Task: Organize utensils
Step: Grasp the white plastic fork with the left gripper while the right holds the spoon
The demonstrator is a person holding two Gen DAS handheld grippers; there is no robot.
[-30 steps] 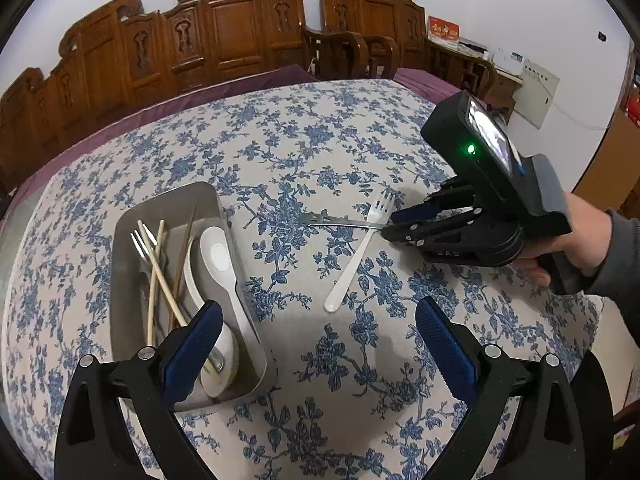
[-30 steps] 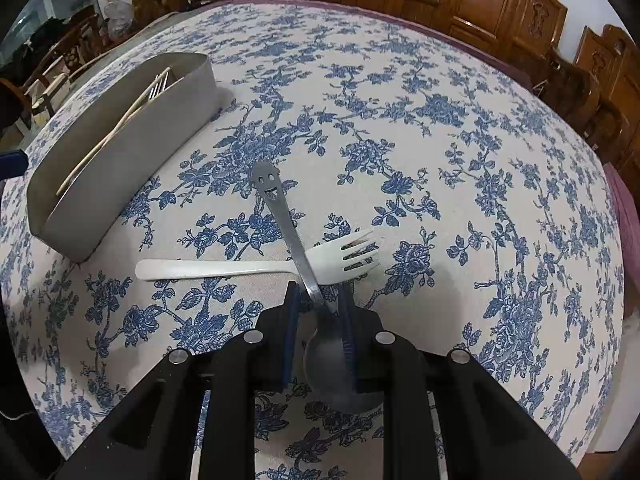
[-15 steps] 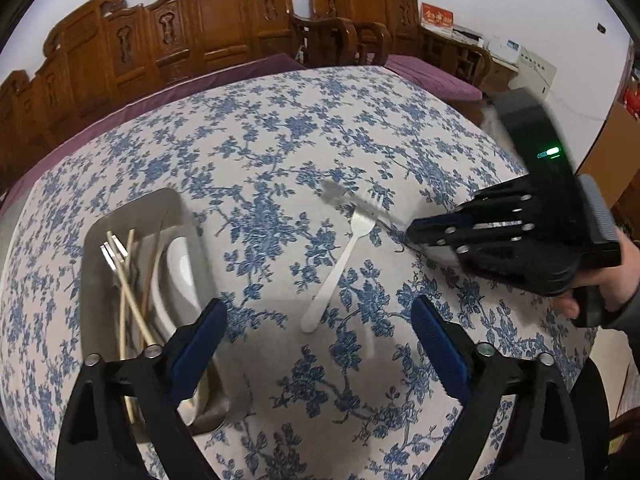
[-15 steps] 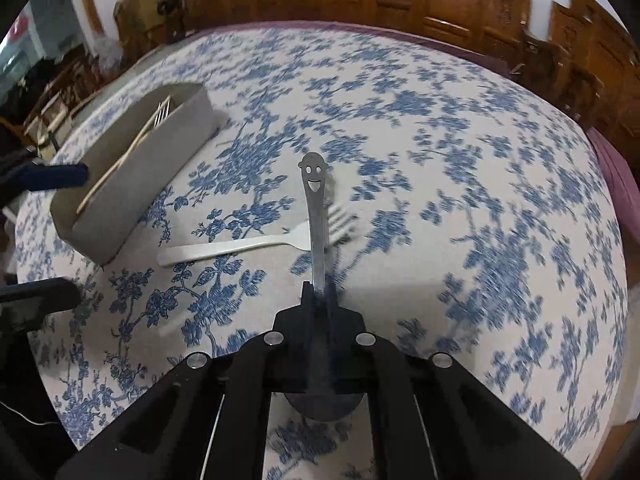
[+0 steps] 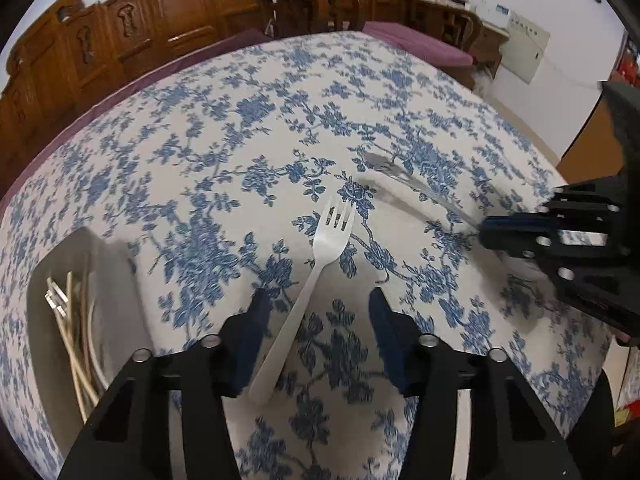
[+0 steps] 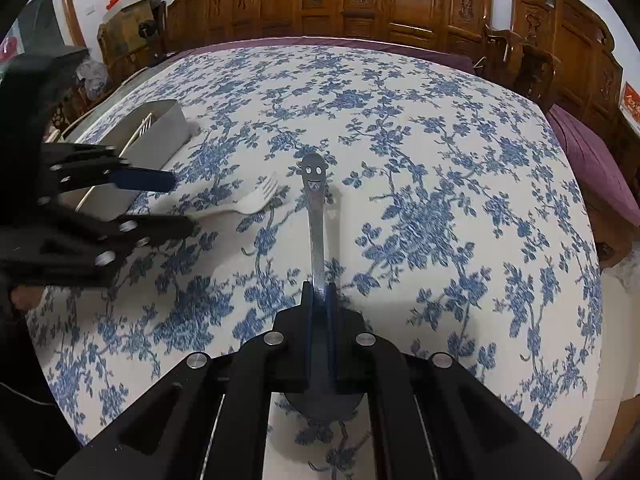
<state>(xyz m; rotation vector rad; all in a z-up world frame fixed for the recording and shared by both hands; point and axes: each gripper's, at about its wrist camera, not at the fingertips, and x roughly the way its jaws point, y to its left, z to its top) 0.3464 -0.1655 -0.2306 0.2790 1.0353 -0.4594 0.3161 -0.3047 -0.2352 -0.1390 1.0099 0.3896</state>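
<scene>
A white fork (image 5: 308, 292) lies on the floral tablecloth; its handle runs between the open fingers of my left gripper (image 5: 316, 312), which sits low over it. The fork also shows in the right wrist view (image 6: 252, 202). My right gripper (image 6: 319, 292) is shut on a metal spoon (image 6: 314, 208) with a smiley-face handle end, held above the cloth with the bowl behind the fingers. The spoon's handle shows in the left wrist view (image 5: 416, 186), right of the fork. A grey metal tray (image 5: 120, 300) at the left holds chopsticks, a fork and a white spoon.
The tray also shows in the right wrist view (image 6: 156, 136), beyond the left gripper (image 6: 148, 200). Carved wooden chairs (image 6: 380, 4) ring the round table. The table edge drops off at the right (image 5: 592, 344).
My left gripper has moved right and down over the white fork and its jaws have narrowed around the handle. My right gripper has lifted the spoon off the fork and carried it to the right.
</scene>
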